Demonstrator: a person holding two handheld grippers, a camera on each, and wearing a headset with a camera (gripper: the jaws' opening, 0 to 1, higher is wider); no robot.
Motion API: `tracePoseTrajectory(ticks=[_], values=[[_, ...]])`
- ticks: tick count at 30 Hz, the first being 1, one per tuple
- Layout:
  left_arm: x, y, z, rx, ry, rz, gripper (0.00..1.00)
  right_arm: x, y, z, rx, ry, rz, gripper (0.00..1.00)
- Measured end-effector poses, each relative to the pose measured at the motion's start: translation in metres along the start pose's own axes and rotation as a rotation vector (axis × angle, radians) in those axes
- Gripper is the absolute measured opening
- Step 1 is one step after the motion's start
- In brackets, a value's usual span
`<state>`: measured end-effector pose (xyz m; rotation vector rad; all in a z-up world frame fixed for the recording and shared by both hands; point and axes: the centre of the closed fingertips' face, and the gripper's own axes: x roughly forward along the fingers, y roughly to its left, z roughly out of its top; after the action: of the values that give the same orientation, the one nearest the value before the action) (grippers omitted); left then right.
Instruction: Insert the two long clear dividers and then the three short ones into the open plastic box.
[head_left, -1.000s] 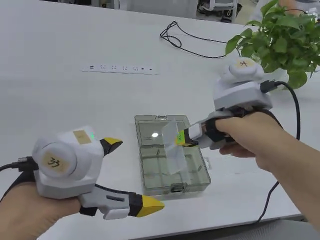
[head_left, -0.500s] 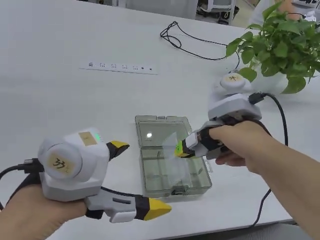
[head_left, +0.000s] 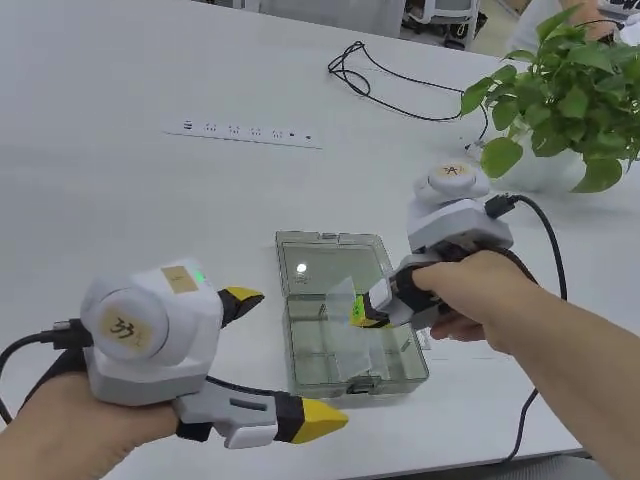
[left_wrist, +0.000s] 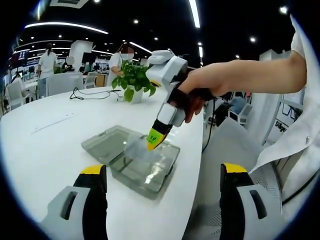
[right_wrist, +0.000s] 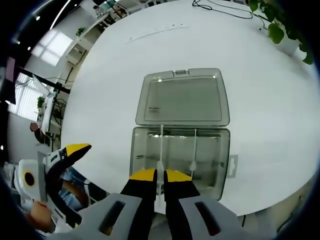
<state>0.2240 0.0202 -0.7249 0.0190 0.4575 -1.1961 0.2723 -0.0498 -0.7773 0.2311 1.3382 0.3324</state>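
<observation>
My right tool is clamped on a clear divider over the open box; my left tool has its jaws apart

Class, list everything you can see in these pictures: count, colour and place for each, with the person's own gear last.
plastic box: one, smoky clear, open, table centre
clear divider: one, transparent, held over the box base
power strip: one, white, far side of table
black cable: one, looped, far right
potted plant: one, green leaves, white pot, right edge
table: one, white, under everything
left gripper: one, grey with yellow tips, open, near left
right gripper: one, yellow tips, shut on the clear divider
</observation>
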Motion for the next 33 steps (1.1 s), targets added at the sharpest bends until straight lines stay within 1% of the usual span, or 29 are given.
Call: tracePoseTrajectory(ticks=[3,5,8,13,21,26,30,33], values=[[0.000,0.001,0.001,-0.007,-0.004,0.001,0.96,-0.002,0.001,0.001,0.002,0.005,0.002,0.06],[0.001,0.001,0.001,-0.009,-0.005,0.001,0.96,-0.001,-0.001,0.002,-0.006,0.011,-0.011,0.06],[0.002,0.000,0.001,-0.009,-0.005,-0.004,0.95,0.003,0.000,-0.001,-0.007,0.029,-0.011,0.06],[0.002,0.000,0.000,-0.013,0.000,-0.005,0.95,0.005,-0.002,0.001,-0.025,0.016,-0.026,0.06],[0.003,0.001,-0.001,-0.021,0.003,-0.005,0.95,0.008,-0.002,0.002,-0.043,0.005,-0.029,0.06],[0.004,0.000,-0.001,-0.025,0.003,-0.007,0.95,0.009,-0.001,0.003,-0.068,-0.003,-0.041,0.06],[0.004,0.001,-0.001,-0.026,0.002,-0.007,0.95,0.009,0.001,0.003,-0.108,-0.010,-0.055,0.06],[0.004,0.001,-0.001,-0.025,0.006,-0.008,0.95,0.010,0.001,0.003,-0.111,-0.014,-0.056,0.06]])
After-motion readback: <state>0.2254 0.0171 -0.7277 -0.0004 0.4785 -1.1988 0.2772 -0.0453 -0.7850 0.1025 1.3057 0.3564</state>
